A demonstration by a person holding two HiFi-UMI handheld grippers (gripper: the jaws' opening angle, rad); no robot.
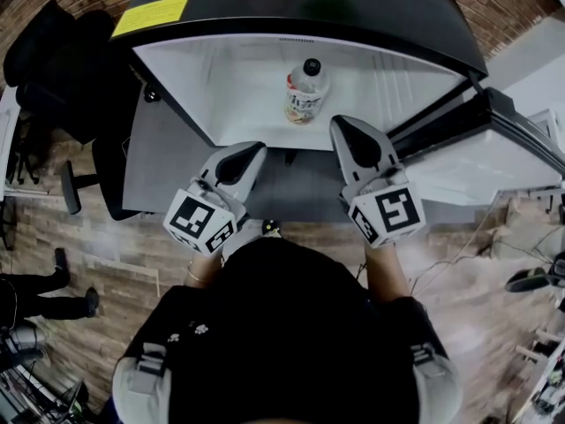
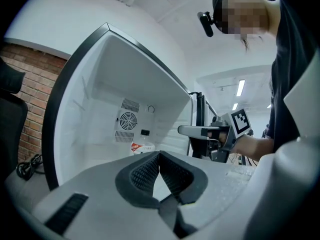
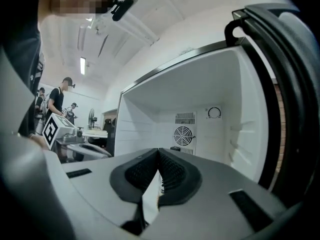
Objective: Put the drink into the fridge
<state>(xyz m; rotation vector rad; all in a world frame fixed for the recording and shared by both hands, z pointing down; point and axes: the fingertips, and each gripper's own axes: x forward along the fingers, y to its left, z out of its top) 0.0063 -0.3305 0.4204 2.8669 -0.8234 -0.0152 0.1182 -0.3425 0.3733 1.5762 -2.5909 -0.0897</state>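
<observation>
The drink, a clear bottle with a black cap and a printed label, stands upright inside the open fridge, near the middle of its white floor. Both grippers hang in front of the opening, short of the bottle. My left gripper is shut with nothing between its pads. My right gripper is likewise shut and empty. In the left gripper view the bottle shows just above the closed left gripper, and the right gripper reaches in from the right. In the right gripper view the closed right gripper hides most of the bottle.
The fridge door stands swung open to the right. A black office chair sits left of the fridge by the brick wall. A yellow label lies on the fridge top. People stand far off at a bench.
</observation>
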